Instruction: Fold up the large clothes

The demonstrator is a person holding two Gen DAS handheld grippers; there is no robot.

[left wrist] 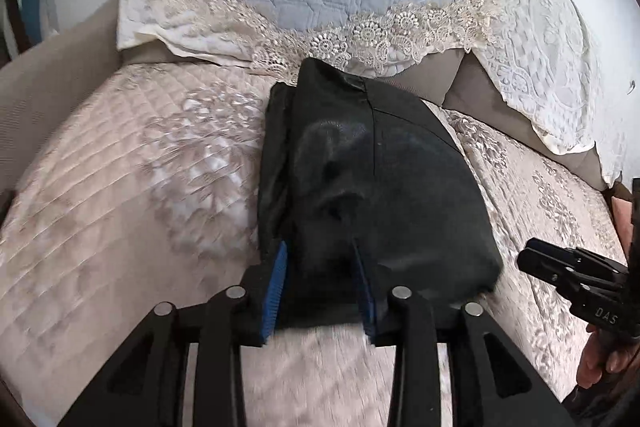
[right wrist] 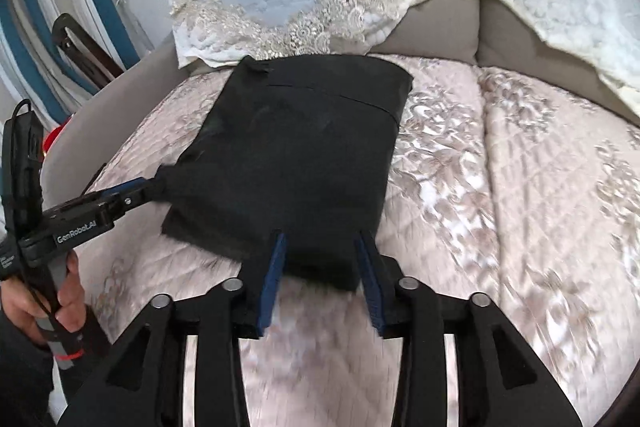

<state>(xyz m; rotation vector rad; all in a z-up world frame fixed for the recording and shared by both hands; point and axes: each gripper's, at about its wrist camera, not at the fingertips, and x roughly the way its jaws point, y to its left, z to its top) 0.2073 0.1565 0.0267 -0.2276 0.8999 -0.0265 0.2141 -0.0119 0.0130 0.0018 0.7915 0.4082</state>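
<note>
Your left tool [left wrist: 320, 283] and right tool [right wrist: 323, 267] stood apart — straddling the folded black garment's [right wrist: 296, 147] near edge, unclamped, on the quilted bed [right wrist: 500, 187].

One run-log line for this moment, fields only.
garment: black garment folded, flat on quilted cover | left tongs: open, astride near edge | right tongs: open, astride near edge | fold: appears done

"GenRobot.AI" along the left claw's [right wrist: 154, 187] black body; "DAS" on the right claw's [left wrist: 524, 259] body.
</note>
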